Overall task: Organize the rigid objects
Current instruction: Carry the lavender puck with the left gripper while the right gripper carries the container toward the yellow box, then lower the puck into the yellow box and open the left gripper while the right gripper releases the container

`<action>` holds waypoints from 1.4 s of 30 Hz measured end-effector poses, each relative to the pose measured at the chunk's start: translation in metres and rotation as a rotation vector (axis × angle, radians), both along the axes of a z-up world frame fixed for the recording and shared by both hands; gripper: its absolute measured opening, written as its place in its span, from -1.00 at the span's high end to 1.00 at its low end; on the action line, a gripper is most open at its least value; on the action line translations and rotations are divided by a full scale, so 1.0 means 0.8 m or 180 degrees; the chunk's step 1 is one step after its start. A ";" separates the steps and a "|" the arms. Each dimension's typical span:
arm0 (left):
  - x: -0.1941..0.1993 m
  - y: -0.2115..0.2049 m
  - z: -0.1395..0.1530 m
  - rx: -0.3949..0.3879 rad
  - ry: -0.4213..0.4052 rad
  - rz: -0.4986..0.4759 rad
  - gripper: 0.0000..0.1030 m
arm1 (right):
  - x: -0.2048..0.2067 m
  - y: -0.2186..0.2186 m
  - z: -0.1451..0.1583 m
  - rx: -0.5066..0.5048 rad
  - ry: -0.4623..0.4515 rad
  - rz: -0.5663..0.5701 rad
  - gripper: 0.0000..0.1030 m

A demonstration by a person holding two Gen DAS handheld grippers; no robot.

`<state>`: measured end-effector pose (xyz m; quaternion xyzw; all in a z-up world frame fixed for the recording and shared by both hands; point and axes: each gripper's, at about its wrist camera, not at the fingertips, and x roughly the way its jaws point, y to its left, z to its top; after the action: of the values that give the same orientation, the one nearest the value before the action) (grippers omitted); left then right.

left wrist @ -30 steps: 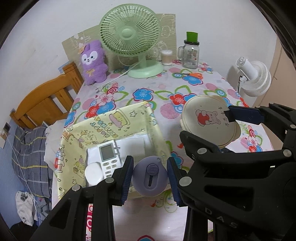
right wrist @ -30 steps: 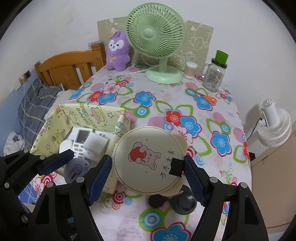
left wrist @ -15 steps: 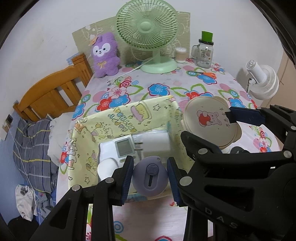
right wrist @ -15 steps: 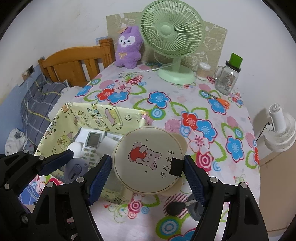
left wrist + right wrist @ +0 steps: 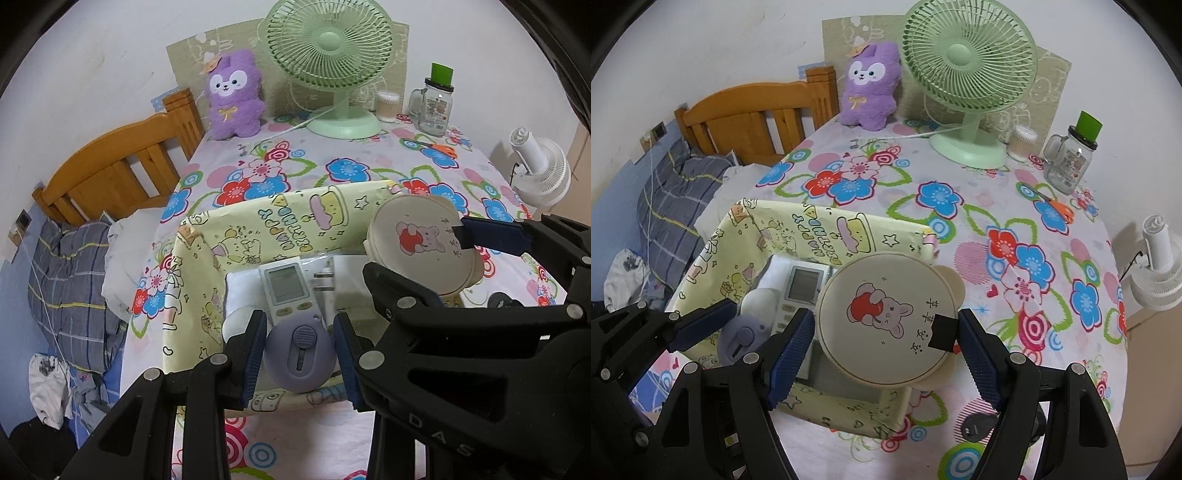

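Box (image 5: 207,266) now sits under both grippers; a second ago I had them short of it, over cloth. Left gripper (image 5: 300,354) clamps purple gadget (image 5: 300,360), now above box's near wall. Remote (image 5: 286,288) and white plug (image 5: 341,282) already lie inside. Right gripper (image 5: 886,345) pinches round bear-print tin (image 5: 886,319), now over box's right corner. I judge both loads ready to lower and release.

Lighting: even, soft indoor light, moderately bright; source not visible. Shadows: faint, diffuse, under the green fan (image 5: 967,74) and on the wall. Glare: none notable. Sharpness: both views crisp, no motion blur. Distortion: strong fisheye bending; black vignette at corners.
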<state>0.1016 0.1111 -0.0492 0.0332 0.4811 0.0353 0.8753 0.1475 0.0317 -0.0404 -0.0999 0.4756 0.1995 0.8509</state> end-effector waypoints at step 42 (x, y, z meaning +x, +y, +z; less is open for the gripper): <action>0.014 0.050 -0.034 -0.0298 0.0061 0.0179 -0.38 | 0.018 0.055 -0.043 0.0147 0.0378 0.0037 -0.57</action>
<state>0.1125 0.1510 -0.0760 -0.0210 0.4913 0.0370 0.8699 0.1621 0.0754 -0.0752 -0.0710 0.5200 0.2209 0.8221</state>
